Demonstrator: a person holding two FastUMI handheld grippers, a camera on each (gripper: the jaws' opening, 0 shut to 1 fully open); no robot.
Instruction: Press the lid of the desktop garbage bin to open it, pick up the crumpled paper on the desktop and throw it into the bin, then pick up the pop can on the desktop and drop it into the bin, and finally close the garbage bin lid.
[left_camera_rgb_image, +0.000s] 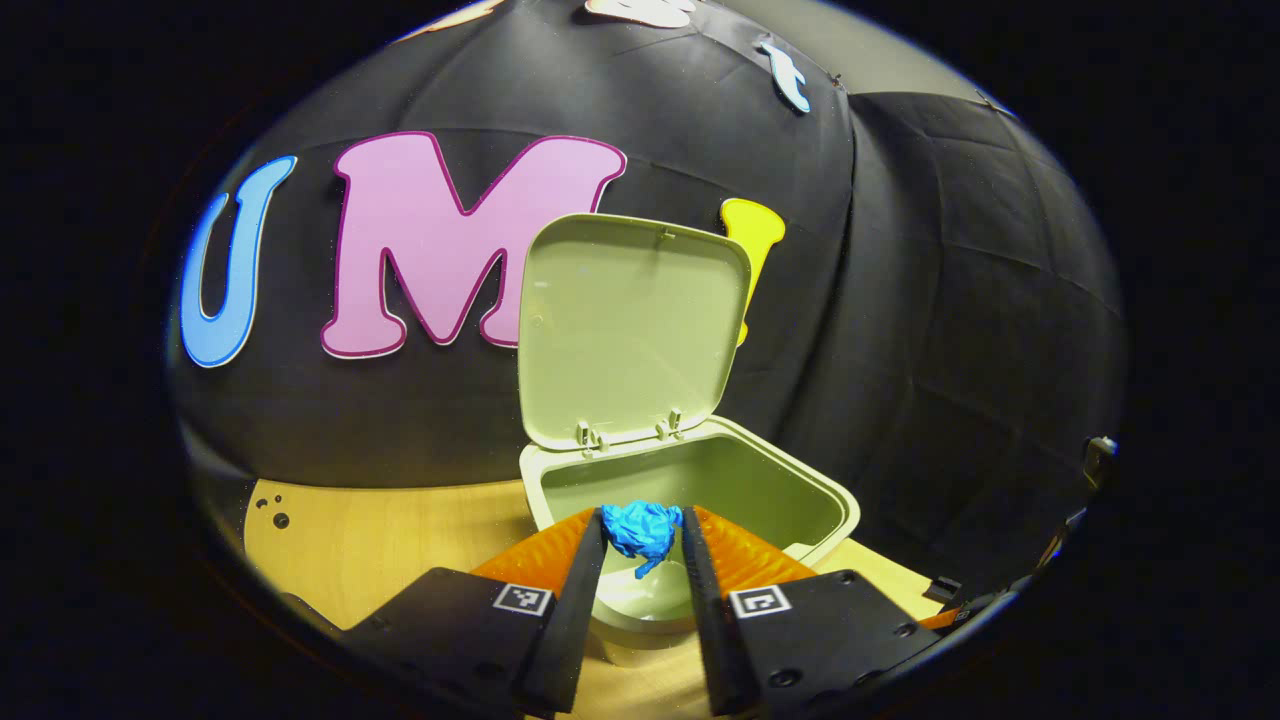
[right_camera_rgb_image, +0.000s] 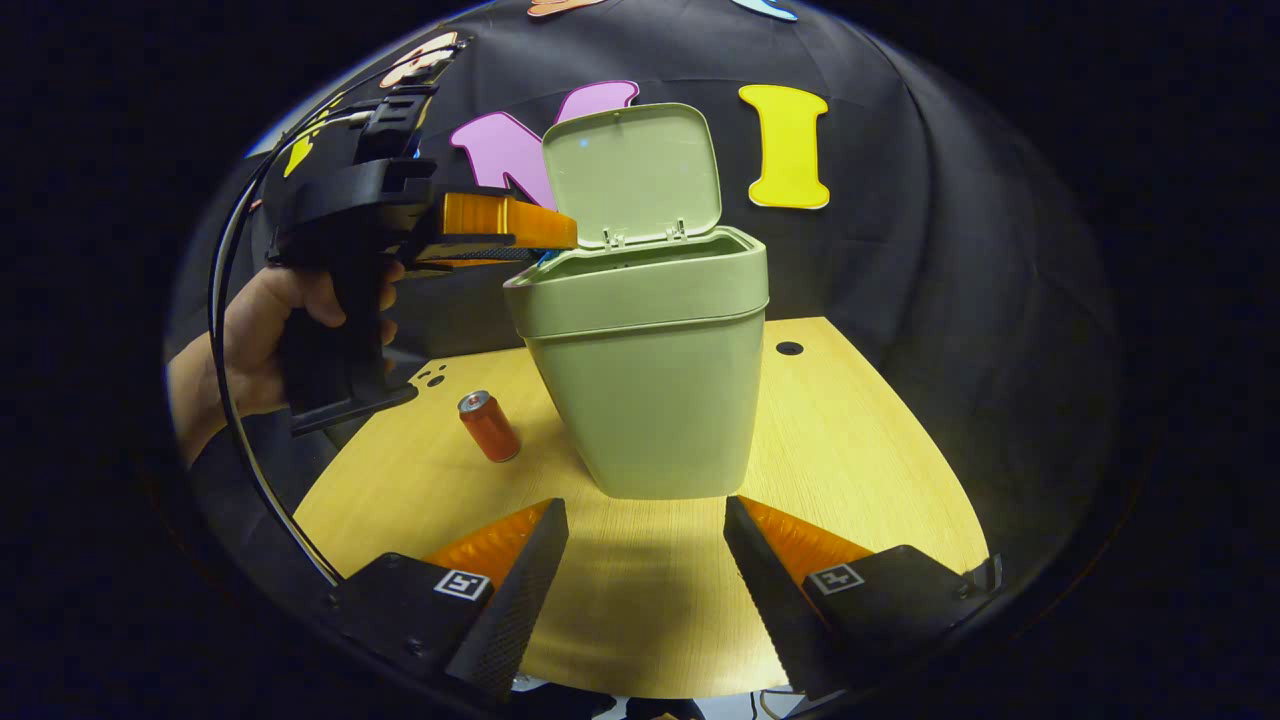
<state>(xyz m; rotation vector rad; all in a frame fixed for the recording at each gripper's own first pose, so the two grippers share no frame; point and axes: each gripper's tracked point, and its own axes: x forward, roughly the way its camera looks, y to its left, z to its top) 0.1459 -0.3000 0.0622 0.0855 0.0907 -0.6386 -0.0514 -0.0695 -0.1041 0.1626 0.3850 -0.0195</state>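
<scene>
I see the crumpled paper (left_camera_rgb_image: 642, 532) as a small bright blue wad, creased all over, with a loose tail hanging off its lower edge. My left gripper (left_camera_rgb_image: 643, 540) has it pinched between its two fingertips, both pressing on it, and it hangs just over the near rim of the bin (left_camera_rgb_image: 838, 495), above the open mouth. The bin is pale green, with rounded corners and a wide collar round the top. Its lid (left_camera_rgb_image: 632, 325) stands up on the two hinges at the back edge, and its plain inner face is turned toward me.

From the right gripper view I get the bin (right_camera_rgb_image: 650, 380) from outside: the whole body, narrowing toward its base, standing on the wooden table (right_camera_rgb_image: 850, 450). The lid (right_camera_rgb_image: 632, 172) is up there too. That view also gives me the pop can (right_camera_rgb_image: 489, 426), red-orange with a silver top, upright but leaning a little, on the table near the bin's left side and apart from it. The left gripper (right_camera_rgb_image: 545, 245) reaches in from the left at rim height, with a hand (right_camera_rgb_image: 275, 335) wrapped round its handle; the paper is all but hidden behind its fingers there. My right gripper (right_camera_rgb_image: 645, 545) hangs low over the table in front of the bin with its fingers spread wide and nothing between them.
</scene>
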